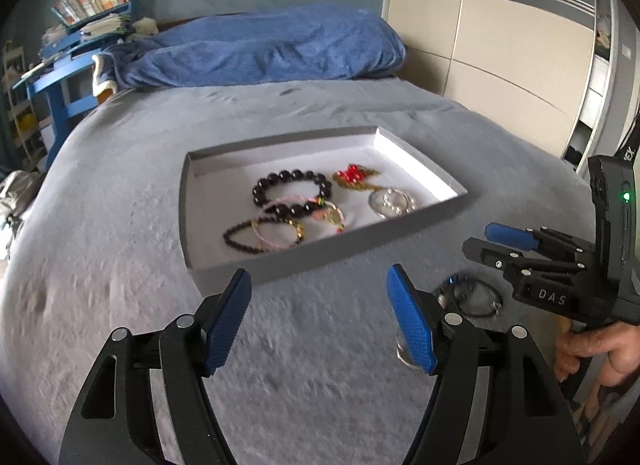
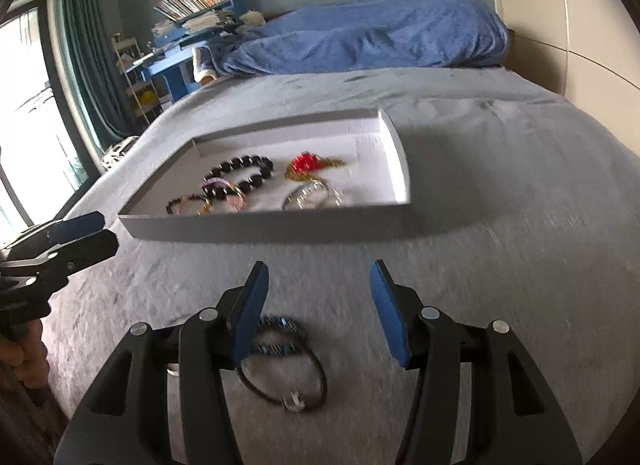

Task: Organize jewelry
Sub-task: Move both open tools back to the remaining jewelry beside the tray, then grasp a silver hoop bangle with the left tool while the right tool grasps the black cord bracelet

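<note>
A shallow grey tray [image 1: 320, 253] [image 2: 264, 229] lies on the grey bed. It holds a black bead bracelet [image 1: 292, 193], a red and gold piece [image 1: 354, 177], a silver bangle [image 1: 392, 203], a pink bracelet [image 1: 304, 217] and a thin dark bead strand [image 1: 240, 239]. In front of the tray, on the bedcover, lie a black cord bracelet [image 2: 282, 379] [image 1: 476, 297] and a blue beaded bracelet [image 2: 277, 329]. My right gripper [image 2: 318, 277] [image 1: 480, 241] hovers open just above them, its left finger covering part of both. My left gripper [image 1: 318, 285] [image 2: 104, 232] stands open with nothing in it.
A blue blanket [image 1: 260, 49] is heaped at the head of the bed. A blue desk piled with books [image 1: 80, 25] stands at the far left, a wardrobe [image 1: 500, 45] on the right, a curtained window [image 2: 36, 105] to the left. A hand [image 1: 592, 349] grips the right gripper's handle.
</note>
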Motion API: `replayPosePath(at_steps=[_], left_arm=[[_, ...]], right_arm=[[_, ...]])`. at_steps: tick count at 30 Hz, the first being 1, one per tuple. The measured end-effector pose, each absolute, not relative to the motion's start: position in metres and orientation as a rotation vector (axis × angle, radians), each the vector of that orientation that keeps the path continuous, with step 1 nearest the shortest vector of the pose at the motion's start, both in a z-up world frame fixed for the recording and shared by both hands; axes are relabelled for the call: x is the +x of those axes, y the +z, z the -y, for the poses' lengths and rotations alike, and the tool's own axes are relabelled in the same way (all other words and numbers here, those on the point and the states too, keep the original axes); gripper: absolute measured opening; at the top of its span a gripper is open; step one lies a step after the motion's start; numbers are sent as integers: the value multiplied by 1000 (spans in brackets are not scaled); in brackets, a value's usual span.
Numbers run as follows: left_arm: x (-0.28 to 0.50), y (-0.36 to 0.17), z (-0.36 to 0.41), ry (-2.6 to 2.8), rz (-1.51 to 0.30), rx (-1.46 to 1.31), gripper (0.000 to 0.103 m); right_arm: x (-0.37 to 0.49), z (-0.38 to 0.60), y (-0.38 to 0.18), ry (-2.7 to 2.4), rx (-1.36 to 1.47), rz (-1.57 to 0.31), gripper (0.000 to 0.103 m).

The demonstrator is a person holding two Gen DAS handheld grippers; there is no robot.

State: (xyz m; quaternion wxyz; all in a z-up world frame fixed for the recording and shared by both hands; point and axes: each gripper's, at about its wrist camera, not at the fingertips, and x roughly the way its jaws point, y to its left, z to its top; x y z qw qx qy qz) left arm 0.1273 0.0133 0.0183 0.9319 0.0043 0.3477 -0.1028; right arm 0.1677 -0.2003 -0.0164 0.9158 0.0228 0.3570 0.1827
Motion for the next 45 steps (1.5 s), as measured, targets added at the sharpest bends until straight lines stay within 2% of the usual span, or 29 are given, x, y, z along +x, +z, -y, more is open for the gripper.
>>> replayPosePath(at_steps=[7, 12, 30, 31, 32, 34, 45], left_arm=[[122, 5, 4, -260, -747, 70, 71], [124, -2, 12, -327, -781, 72, 63], [127, -30, 53, -446, -874, 179, 67], [128, -32, 54, -443, -881, 182, 66], [129, -34, 54, -443, -887, 179, 57], [129, -33, 52, -443, -886, 160, 47], [125, -3, 16, -357, -796, 52, 47]], right_arm=[[160, 211, -23, 337, 67, -753, 58], [156, 209, -26, 339, 44, -758, 58], [154, 212, -28, 340, 50, -768, 58], [153, 211, -28, 340, 48, -768, 58], [153, 211, -28, 341, 46, -768, 58], [151, 212, -28, 340, 48, -767, 58], [139, 219, -31, 348, 112, -778, 58]])
